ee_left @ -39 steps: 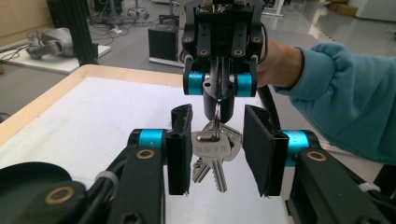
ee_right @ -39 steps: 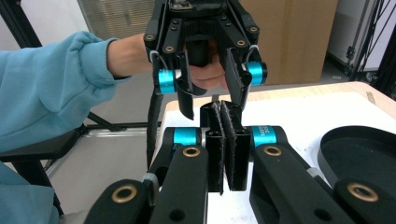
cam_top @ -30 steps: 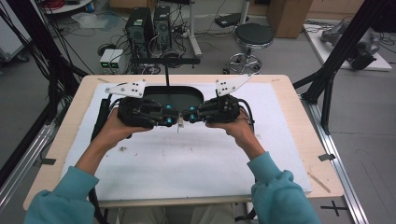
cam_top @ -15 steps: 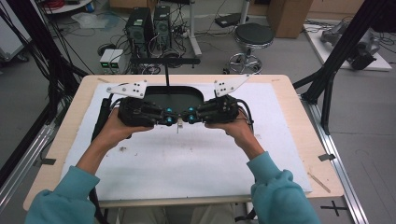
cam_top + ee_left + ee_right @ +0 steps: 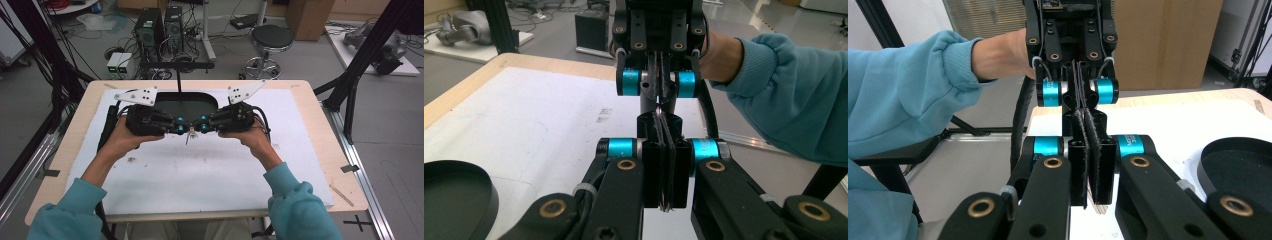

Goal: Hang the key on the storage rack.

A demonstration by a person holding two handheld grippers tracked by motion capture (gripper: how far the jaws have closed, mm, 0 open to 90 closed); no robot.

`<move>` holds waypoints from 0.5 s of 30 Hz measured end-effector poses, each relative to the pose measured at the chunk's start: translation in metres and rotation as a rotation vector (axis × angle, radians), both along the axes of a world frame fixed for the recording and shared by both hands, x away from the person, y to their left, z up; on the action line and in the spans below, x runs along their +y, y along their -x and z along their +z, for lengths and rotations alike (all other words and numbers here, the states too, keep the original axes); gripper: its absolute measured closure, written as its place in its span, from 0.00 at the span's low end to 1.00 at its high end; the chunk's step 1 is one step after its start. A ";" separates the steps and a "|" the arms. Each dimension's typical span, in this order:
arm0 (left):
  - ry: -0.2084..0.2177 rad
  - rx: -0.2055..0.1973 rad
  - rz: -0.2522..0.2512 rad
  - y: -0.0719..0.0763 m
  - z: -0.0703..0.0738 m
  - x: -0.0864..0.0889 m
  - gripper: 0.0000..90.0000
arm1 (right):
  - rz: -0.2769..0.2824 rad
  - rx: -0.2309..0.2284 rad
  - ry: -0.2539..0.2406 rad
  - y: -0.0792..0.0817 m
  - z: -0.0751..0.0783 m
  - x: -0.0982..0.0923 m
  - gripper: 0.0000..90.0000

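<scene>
Nothing moved: both hand-held grippers, left (image 5: pixel 178 129) and right (image 5: pixel 201 127), clenched tip-to-tip, pinching a thin metal piece (image 5: pixel 188 135).

White mat (image 5: pixel 210 170) lies on the table (image 5: pixel 320 125), covering most of the top; bare table edge on all 4 sides. Oval tray (image 5: pixel 187 104) sits on the mat at its far edge, centred. The 2 grippers meet tip to tip just before the tray: left gripper (image 5: pixel 181 129) left of centre, right gripper (image 5: pixel 201 127) right of centre. A small metal piece (image 5: pixel 190 135) hangs between their tips, above the mat. A thin stick (image 5: pixel 341 195) lies by the near right corner.
</scene>
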State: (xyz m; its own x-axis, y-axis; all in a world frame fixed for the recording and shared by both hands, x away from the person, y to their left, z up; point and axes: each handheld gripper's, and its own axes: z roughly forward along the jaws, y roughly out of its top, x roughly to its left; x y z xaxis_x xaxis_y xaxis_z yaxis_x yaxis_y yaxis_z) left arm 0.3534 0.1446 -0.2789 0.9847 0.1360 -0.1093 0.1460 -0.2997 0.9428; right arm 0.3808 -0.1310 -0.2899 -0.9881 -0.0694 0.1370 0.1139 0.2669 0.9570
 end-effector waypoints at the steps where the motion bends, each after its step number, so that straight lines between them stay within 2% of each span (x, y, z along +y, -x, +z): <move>1: 0.003 0.000 0.000 0.000 0.000 0.000 0.98 | 0.001 -0.003 -0.003 0.000 0.000 0.000 0.99; 6: 0.007 0.001 0.000 0.001 0.001 0.001 0.98 | 0.009 0.005 -0.010 0.000 0.000 0.001 0.98; 11: 0.002 0.025 0.010 0.002 0.002 0.002 0.98 | 0.017 0.019 -0.017 -0.001 -0.001 0.001 0.96; 12: 0.000 0.028 0.011 0.002 0.002 0.002 0.98 | 0.021 0.024 -0.023 -0.002 -0.001 0.001 0.89; 13: -0.004 0.026 0.014 0.002 0.002 0.002 0.98 | 0.032 0.045 -0.048 -0.003 -0.002 0.002 0.72; 14: -0.001 0.029 0.014 0.002 0.002 0.002 0.98 | -0.026 0.040 -0.059 -0.002 -0.003 0.002 0.43; 15: -0.003 0.025 0.020 0.002 0.002 0.002 0.98 | -0.026 0.040 -0.059 -0.002 -0.003 0.002 0.43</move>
